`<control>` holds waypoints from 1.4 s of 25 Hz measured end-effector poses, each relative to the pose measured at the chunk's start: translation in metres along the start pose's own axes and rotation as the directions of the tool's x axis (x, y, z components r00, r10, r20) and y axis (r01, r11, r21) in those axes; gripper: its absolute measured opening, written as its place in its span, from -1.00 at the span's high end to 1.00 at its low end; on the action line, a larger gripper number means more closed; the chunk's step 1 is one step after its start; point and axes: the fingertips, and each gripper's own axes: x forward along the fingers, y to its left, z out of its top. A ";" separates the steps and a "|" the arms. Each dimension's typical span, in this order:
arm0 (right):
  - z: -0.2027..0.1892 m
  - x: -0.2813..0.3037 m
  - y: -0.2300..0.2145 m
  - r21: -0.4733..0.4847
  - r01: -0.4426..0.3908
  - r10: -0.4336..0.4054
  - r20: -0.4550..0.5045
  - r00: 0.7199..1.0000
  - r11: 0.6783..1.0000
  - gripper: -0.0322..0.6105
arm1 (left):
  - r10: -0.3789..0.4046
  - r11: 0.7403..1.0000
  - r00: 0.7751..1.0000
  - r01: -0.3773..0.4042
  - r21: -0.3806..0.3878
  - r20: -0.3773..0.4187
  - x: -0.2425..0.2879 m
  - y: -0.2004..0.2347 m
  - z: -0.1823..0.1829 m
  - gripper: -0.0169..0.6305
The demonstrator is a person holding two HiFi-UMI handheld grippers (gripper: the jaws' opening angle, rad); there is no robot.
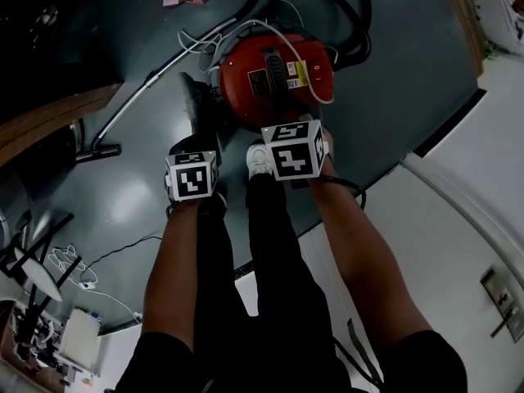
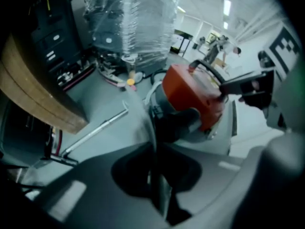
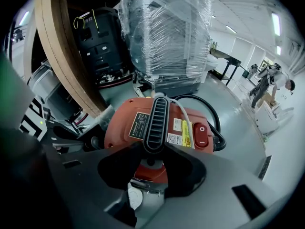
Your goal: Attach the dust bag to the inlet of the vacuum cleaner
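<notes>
The red vacuum cleaner [image 1: 274, 76] stands on the grey floor just ahead of both marker cubes. A grey dust bag [image 1: 196, 109] hangs at its left side, beside the dark inlet [image 2: 176, 123]. In the left gripper view the bag shows edge-on as a thin sheet [image 2: 151, 142], and my left gripper [image 2: 155, 149] is shut on it. My right gripper [image 3: 152, 151] is over the lid, its jaws closed on the near end of the black ribbed handle [image 3: 156, 120]. In the head view the cubes [image 1: 192, 176] [image 1: 293, 150] hide both sets of jaws.
A metal wand [image 1: 139, 97] lies on the floor to the left. A black hose [image 1: 348, 23] and white cable [image 1: 315, 72] loop around the vacuum. A wooden board [image 3: 66, 51] and a film-wrapped pallet [image 3: 167, 32] stand behind. The person's shoe [image 1: 260, 160] is close to the vacuum.
</notes>
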 end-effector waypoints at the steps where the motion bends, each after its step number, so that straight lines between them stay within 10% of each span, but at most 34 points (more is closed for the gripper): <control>1: 0.000 0.000 0.000 -0.001 -0.002 0.002 0.002 1.000 1.000 0.46 | -0.026 0.999 1.000 0.026 -0.035 -0.010 0.000 0.000 0.001 0.87; 5: 0.000 0.000 -0.001 -0.002 0.000 0.000 0.010 1.000 1.000 0.46 | -0.172 0.959 0.985 0.162 -0.233 -0.024 0.002 0.003 0.002 0.86; 9: 0.000 0.001 -0.002 -0.006 0.004 -0.004 0.009 1.000 1.000 0.46 | -0.313 0.817 0.948 0.301 -0.491 0.059 0.004 0.001 0.002 0.86; 11: -0.001 0.001 -0.001 -0.008 0.002 -0.002 0.007 1.000 1.000 0.46 | -0.324 0.790 0.942 0.322 -0.522 0.090 0.004 -0.001 0.002 0.85; 18: 0.000 0.000 -0.001 -0.015 -0.002 0.001 -0.004 1.000 1.000 0.46 | -0.221 0.969 0.975 0.216 -0.120 -0.034 0.008 -0.020 0.005 0.85; 28: 0.000 0.001 -0.002 -0.022 -0.002 0.001 -0.006 1.000 1.000 0.46 | -0.306 0.944 0.952 0.299 -0.138 -0.031 0.014 -0.041 0.014 0.78; 35: -0.002 0.002 0.000 -0.006 0.024 -0.024 0.021 1.000 1.000 0.46 | -0.212 0.968 0.976 0.205 -0.147 -0.036 0.008 -0.039 0.012 0.70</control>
